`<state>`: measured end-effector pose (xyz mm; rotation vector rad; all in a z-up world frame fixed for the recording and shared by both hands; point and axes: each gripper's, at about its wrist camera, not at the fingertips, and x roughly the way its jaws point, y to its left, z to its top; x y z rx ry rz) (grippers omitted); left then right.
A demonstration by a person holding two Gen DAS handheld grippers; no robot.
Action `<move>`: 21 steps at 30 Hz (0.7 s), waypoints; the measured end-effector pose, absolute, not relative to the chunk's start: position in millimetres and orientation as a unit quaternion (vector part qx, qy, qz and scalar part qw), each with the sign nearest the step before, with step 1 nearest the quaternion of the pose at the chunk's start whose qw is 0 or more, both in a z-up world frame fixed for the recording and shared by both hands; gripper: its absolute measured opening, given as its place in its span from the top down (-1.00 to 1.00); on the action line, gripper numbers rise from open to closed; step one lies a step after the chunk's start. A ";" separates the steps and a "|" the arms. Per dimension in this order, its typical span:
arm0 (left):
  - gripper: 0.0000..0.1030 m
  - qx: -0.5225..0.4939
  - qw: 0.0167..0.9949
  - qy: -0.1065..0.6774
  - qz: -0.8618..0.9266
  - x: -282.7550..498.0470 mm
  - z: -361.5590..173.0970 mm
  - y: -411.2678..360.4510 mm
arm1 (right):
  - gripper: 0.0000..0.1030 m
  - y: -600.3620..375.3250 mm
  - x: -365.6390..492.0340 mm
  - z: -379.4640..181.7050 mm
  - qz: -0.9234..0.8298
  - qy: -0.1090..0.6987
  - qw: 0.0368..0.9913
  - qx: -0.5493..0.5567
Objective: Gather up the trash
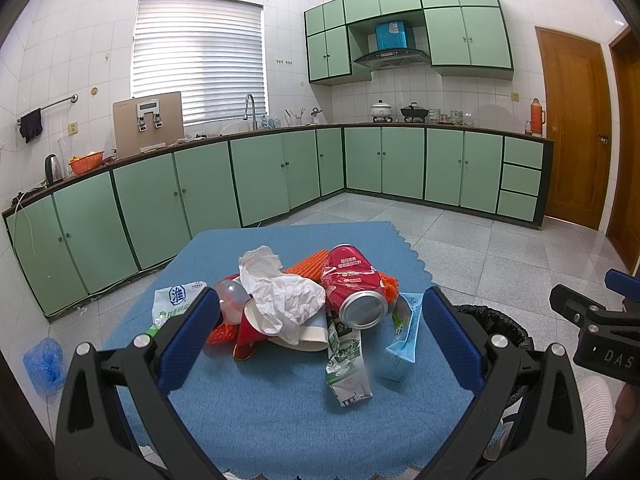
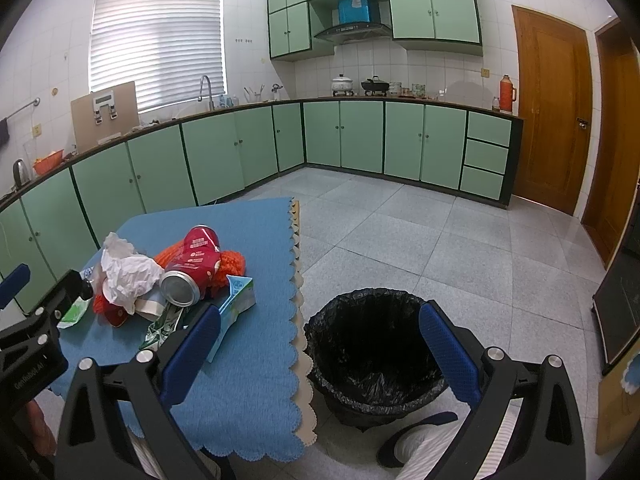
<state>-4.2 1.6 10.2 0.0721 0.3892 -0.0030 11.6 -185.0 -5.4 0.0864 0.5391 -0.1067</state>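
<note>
A pile of trash lies on a table with a blue cloth [image 1: 280, 412]: a red can [image 1: 352, 280] on its side, crumpled white paper [image 1: 280, 292], a red and white paper cup [image 1: 256, 340], orange netting [image 1: 308, 268], flattened green milk cartons [image 1: 346, 364] and a light blue carton [image 1: 404, 340]. My left gripper [image 1: 316, 320] is open and empty, its fingers to either side of the pile's near edge. My right gripper [image 2: 320, 328] is open and empty, above the black-lined trash bin [image 2: 372, 356] beside the table. The pile also shows in the right wrist view [image 2: 188, 268].
The bin stands on the tiled floor at the table's right edge [image 2: 298, 320]. Green cabinets [image 1: 260, 176] run along the far walls. A wooden door [image 2: 548, 108] is at the right. A blue bag [image 1: 44, 364] lies on the floor at the left.
</note>
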 end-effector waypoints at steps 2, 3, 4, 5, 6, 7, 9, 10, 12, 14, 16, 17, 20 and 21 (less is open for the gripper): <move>-0.90 0.036 0.980 0.193 -0.001 -3.8 9.0 1.2 | -0.88 -185.4 12.0 -4.9 -0.053 0.266 0.962 0.043; -0.90 0.036 0.980 0.194 -0.001 -4.0 10.2 1.6 | -0.88 -185.3 12.1 -4.9 -0.053 0.266 0.962 0.043; -0.90 0.036 0.980 0.194 -0.001 -3.9 9.3 1.3 | -0.88 -186.0 11.8 -4.9 -0.053 0.266 0.962 0.043; -0.90 0.036 0.980 0.194 -0.001 -3.8 8.9 1.1 | -0.88 -185.8 11.9 -5.0 -0.053 0.266 0.962 0.044; -0.90 0.036 0.980 0.194 -0.001 -4.0 9.9 1.6 | -0.88 -186.1 11.6 -5.0 -0.053 0.266 0.962 0.044; -0.90 0.036 0.980 0.195 0.000 -3.0 9.7 2.5 | -0.88 -186.1 11.6 -5.1 -0.052 0.266 0.962 0.044; -0.90 0.037 0.980 0.195 0.002 -2.0 11.8 4.9 | -0.88 -186.1 11.5 -5.2 -0.052 0.266 0.962 0.045; -0.90 0.038 0.980 0.194 0.004 2.5 8.1 5.1 | -0.88 -185.4 12.1 -5.4 -0.052 0.267 0.961 0.046; -0.90 0.039 0.980 0.193 0.010 4.7 8.5 9.6 | -0.88 -184.9 15.4 -4.4 -0.048 0.269 0.961 0.050; -0.90 0.037 0.980 0.195 0.015 7.8 5.3 14.2 | -0.87 -185.5 18.5 -4.3 -0.045 0.267 0.961 0.052; -0.90 0.035 0.979 0.197 0.024 11.2 2.8 21.0 | -0.82 -183.8 23.1 -4.4 -0.041 0.267 0.962 0.052; -0.90 0.035 0.979 0.198 0.030 13.5 1.3 25.5 | -0.79 -181.6 27.3 -5.1 -0.037 0.266 0.962 0.052; -0.90 0.035 0.978 0.201 0.045 19.3 -2.8 36.8 | -0.74 -173.5 37.9 -6.7 -0.025 0.265 0.963 0.051; -0.90 0.035 0.977 0.203 0.051 23.3 -5.1 42.4 | -0.73 -168.9 43.0 -8.7 -0.018 0.265 0.963 0.048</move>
